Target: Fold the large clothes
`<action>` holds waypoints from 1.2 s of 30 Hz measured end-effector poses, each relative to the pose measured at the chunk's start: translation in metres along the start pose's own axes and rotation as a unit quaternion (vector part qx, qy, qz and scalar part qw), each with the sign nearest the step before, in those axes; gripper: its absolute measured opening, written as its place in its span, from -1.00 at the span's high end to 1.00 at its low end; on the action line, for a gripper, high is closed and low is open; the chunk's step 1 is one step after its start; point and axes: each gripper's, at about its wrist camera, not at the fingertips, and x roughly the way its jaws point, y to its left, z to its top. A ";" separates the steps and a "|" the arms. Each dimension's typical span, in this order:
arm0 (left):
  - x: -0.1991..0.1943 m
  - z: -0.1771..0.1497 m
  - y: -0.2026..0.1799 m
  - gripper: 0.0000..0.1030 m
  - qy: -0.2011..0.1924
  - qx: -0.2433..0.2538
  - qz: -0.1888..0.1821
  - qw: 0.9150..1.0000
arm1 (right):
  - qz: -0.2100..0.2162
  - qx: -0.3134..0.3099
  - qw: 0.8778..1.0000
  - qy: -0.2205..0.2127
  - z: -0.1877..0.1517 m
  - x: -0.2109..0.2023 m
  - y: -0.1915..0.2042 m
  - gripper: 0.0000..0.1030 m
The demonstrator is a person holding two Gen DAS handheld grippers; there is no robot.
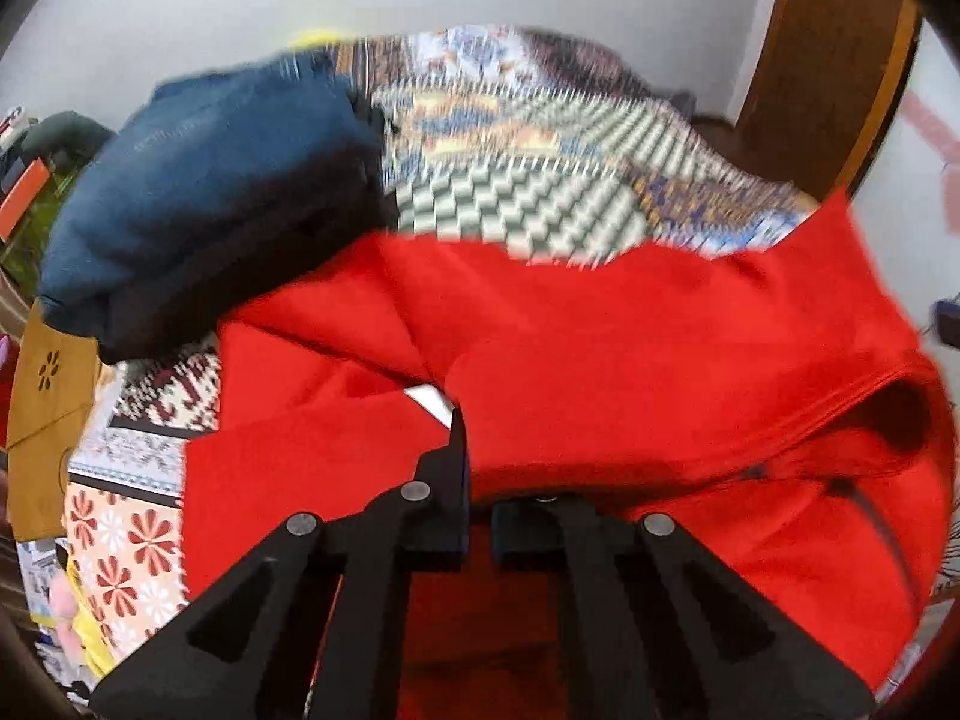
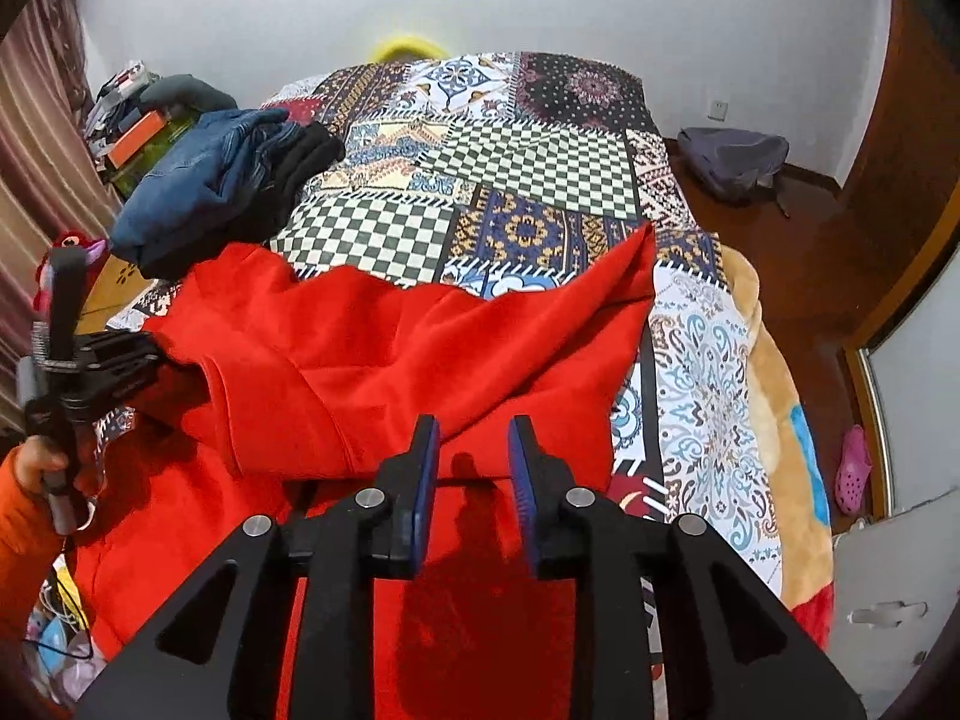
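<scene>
Right wrist view: red garment [image 2: 384, 354] lies half-folded on the bed [image 2: 540, 180]; left tool [image 2: 174, 366] pinches its edge, right tool [image 2: 468, 450] stands narrowly apart, empty; more folds remain.

Red garment [image 2: 372, 348] (rumpled) on patchwork bedspread [image 2: 540, 180]

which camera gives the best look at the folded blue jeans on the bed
The right wrist view: the blue jeans are sharp there, stacked with dark clothes at the bed's left edge. In the left wrist view the jeans loom larger but motion-blurred.
</scene>
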 end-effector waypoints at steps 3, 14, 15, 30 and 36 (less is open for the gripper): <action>-0.033 -0.002 -0.005 0.95 -0.027 0.005 -0.017 0.999 | 0.007 -0.004 1.000 -0.005 0.005 -0.003 0.007 0.57; -0.064 -0.043 -0.026 0.94 -0.014 0.020 -0.011 1.000 | 0.035 -0.039 0.999 -0.007 0.000 0.012 0.052 -0.02; -0.058 -0.049 -0.026 0.94 -0.002 0.021 -0.006 1.000 | 0.032 -0.047 0.998 0.003 -0.002 0.018 0.055 -0.02; -0.050 -0.077 0.043 -0.19 0.038 -0.053 0.046 0.997 | 0.009 -0.054 0.998 0.032 -0.016 0.033 0.040 -0.03; -0.053 -0.045 0.077 -0.56 0.009 -0.099 0.069 0.993 | -0.011 -0.006 1.000 -0.012 0.006 0.012 0.007 -0.03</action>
